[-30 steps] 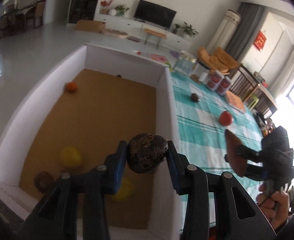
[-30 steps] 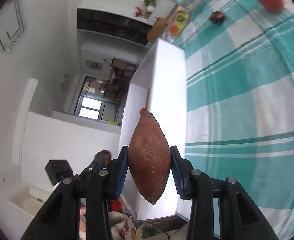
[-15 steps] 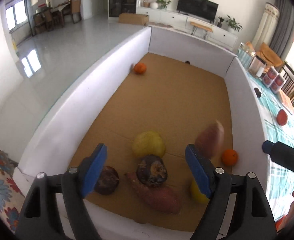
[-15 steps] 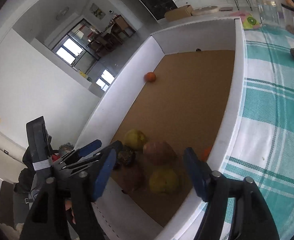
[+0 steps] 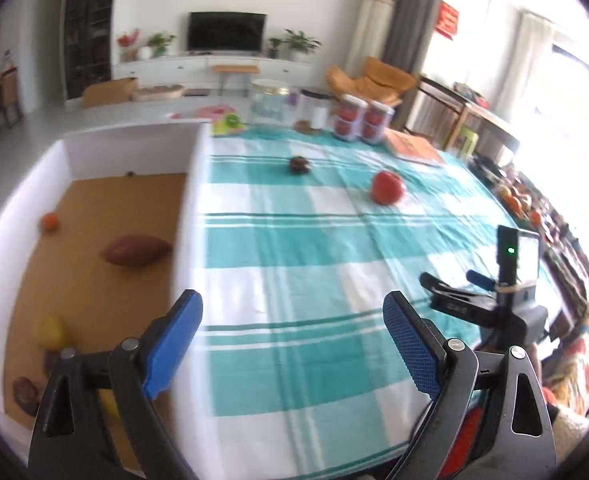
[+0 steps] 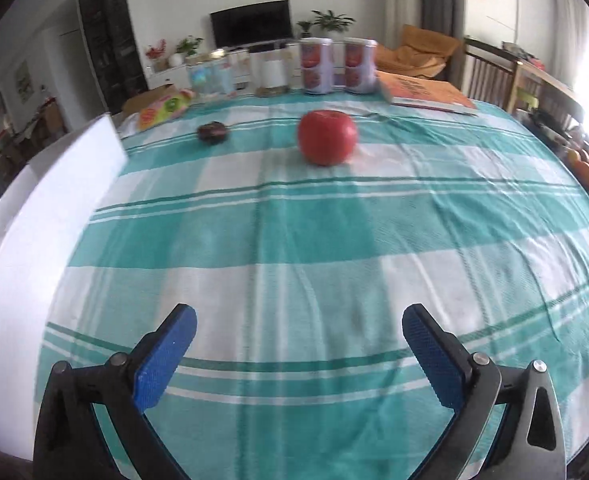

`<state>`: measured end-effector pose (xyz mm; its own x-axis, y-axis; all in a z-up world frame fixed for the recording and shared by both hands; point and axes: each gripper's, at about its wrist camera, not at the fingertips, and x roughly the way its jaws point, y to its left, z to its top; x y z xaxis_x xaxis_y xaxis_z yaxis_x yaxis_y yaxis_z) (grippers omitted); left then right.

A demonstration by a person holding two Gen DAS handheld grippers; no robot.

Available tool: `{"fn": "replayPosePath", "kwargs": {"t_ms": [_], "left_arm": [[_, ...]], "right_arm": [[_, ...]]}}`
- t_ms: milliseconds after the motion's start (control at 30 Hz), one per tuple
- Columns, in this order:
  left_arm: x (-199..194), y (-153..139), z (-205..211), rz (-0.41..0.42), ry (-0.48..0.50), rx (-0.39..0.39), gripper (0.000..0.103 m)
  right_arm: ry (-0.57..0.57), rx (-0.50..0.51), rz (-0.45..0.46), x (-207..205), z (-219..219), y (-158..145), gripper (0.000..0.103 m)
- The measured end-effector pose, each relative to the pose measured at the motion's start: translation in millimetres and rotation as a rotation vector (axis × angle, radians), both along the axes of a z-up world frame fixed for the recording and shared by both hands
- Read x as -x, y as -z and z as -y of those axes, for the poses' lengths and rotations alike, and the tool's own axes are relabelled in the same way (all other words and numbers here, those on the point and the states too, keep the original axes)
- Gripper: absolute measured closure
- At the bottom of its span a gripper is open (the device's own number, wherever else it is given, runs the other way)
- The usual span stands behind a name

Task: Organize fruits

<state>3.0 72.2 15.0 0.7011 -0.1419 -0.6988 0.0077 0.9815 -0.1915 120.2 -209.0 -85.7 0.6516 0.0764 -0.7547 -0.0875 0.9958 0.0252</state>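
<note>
A red apple (image 6: 327, 137) and a small dark fruit (image 6: 212, 132) lie on the teal checked tablecloth (image 6: 314, 248); both also show in the left wrist view, the apple (image 5: 387, 187) and the dark fruit (image 5: 299, 164). The white box (image 5: 182, 216) with a brown floor holds a sweet potato (image 5: 136, 251), an orange (image 5: 49, 222), a yellow fruit (image 5: 48, 331) and dark fruits at its near end. My left gripper (image 5: 292, 344) is open and empty over the cloth by the box wall. My right gripper (image 6: 299, 354) is open and empty, facing the apple.
Cans (image 6: 338, 65), jars (image 6: 210, 76), a white cup and an orange book (image 6: 422, 92) stand along the table's far edge. A fruit-printed packet (image 6: 162, 110) lies at the far left. The white box wall (image 6: 34, 216) borders the cloth on the left. Chairs stand at right.
Both grippers opened and dropped their fruit, the dark fruit and the sweet potato, into the box. Both have since swung right from the box to face the tablecloth.
</note>
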Motion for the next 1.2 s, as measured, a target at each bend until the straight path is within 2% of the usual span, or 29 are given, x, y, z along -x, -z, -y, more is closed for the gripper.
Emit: {"fn": "replayPosePath", "kwargs": {"t_ms": [67,133,167,233,300,500,700,867,1000,1133,1200], "left_arm": [[-13,9,36,-0.027,0.094,0.017,0.010],[-29,22,65,-0.030,0.144,0.000,0.010],[-37,30,76,-0.026,0.149,-0.023,0.010],[-54,47,93,-0.016,0.136,-0.077,0.010],[-67,63,101,-0.020,0.106,-0.127,0.010],[-109,101,87,-0.070,0.025,-0.172,0.010],[-126,126,76,-0.123,-0.035,-0.212,0.010],[-125,128,73,-0.124,-0.047,-0.187,0.009],[-128,129,73,-0.142,-0.040,-0.183,0.003],[-132,128,73,-0.161,-0.035,-0.179,0.002],[-141,123,68,-0.159,-0.059,-0.136,0.003]], "right_arm": [[0.082,0.012,0.028,2,31,7,0.001],[0.162,-0.081,0.017,0,57,10,0.001],[0.179,-0.112,0.033,0,64,8,0.001],[0.216,-0.096,0.059,2,70,5,0.001],[0.222,-0.113,0.043,3,67,10,0.001],[0.237,-0.115,-0.010,-5,65,25,0.001],[0.244,-0.132,-0.034,-7,68,30,0.001],[0.239,-0.110,-0.041,-8,64,31,0.000],[0.238,-0.107,-0.044,-8,63,31,0.000],[0.236,-0.090,-0.050,-9,61,31,0.000],[0.231,-0.085,-0.052,-9,60,31,0.000]]}}
